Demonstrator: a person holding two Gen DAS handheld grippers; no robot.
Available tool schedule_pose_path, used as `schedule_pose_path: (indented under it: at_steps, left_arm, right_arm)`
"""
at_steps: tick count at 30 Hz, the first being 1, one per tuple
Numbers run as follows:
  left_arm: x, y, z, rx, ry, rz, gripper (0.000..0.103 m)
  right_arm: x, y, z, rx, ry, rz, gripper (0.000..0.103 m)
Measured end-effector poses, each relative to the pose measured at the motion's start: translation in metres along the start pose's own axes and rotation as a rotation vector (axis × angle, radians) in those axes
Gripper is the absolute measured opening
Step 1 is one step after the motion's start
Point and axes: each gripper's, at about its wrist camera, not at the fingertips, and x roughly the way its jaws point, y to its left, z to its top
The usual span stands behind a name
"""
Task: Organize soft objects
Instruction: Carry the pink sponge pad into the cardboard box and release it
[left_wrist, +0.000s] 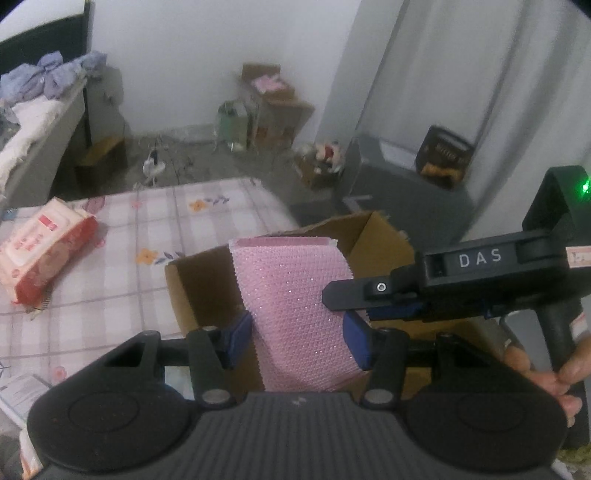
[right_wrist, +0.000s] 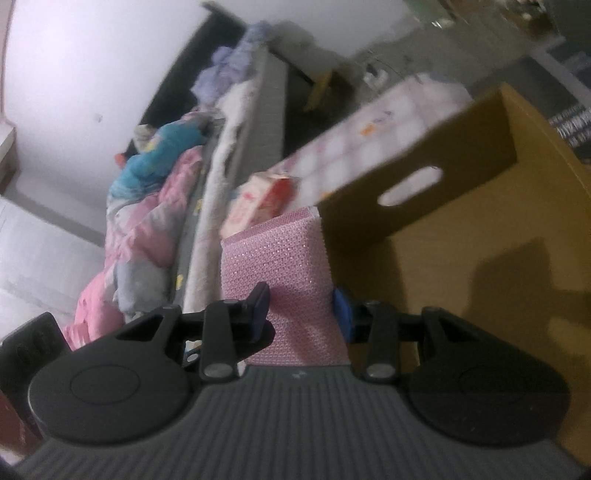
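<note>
Both claws have hold of the same pink textured pad (left_wrist: 295, 314), and it hangs over the open cardboard box (left_wrist: 380, 236) that sits at the near edge of the checked, flower-printed bed surface (left_wrist: 155, 229). The left claw (left_wrist: 297, 338) is partly closed, its blue pads pressing the pad's two sides. In the right wrist view the right claw (right_wrist: 301, 314) is closed a little narrower, pinching the pad (right_wrist: 280, 258) as well; from the left its black finger shows reaching in against the pad's right edge.

As I read it, this piece is nearly put away: it is above the box's mouth but not yet released inside. I cannot see what, if anything, already lies in the box.

One soft thing is clearly left: the red-and-white pack of wipes (left_wrist: 40, 251) lying towards the left edge of the bed surface, well apart from the box.
</note>
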Motion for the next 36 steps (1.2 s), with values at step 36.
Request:
schedule_pose_path:
  at_steps: [36]
  left_arm:
    - [-0.09,0.091,-0.049,-0.089,-0.072,0.181,0.086]
  right_arm:
    - [0.175,-0.056,0.008,0.108,0.093,-0.25,0.034]
